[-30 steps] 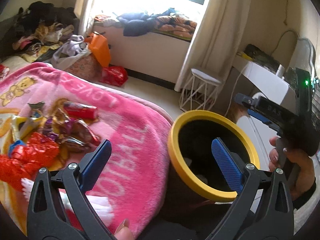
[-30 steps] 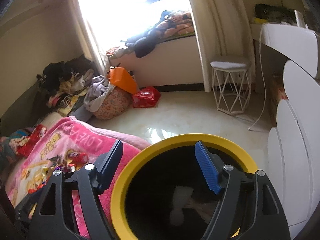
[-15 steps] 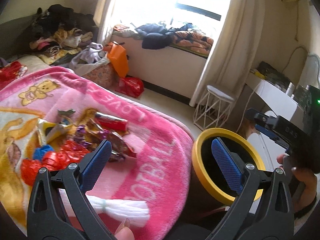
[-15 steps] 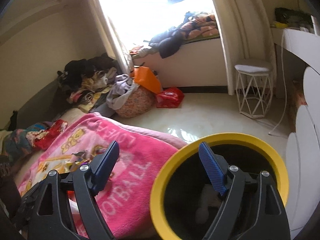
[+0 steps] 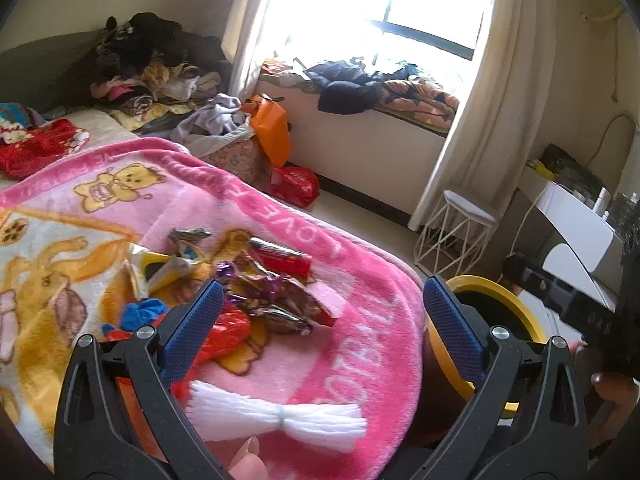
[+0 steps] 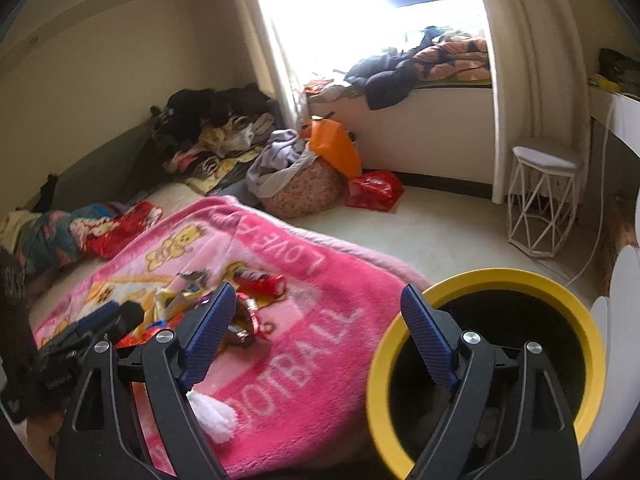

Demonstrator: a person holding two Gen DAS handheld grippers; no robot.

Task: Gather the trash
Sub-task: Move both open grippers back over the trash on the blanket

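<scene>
A heap of candy wrappers lies on the pink blanket, with a red wrapper at its far side and a white yarn bundle nearer me. The black bin with a yellow rim stands right of the bed; its rim also shows in the left wrist view. My left gripper is open and empty over the blanket, just short of the heap. My right gripper is open and empty, between the blanket and the bin. The wrappers lie left of it.
Clothes are piled at the back left. An orange bag, a red bag and a patterned basket sit on the floor. A white wire stool stands by the curtain. A white desk is on the right.
Both grippers have swung left, away from the bin and toward the wrappers on the blanket. The bin has slid right in both views. Both stay open.
</scene>
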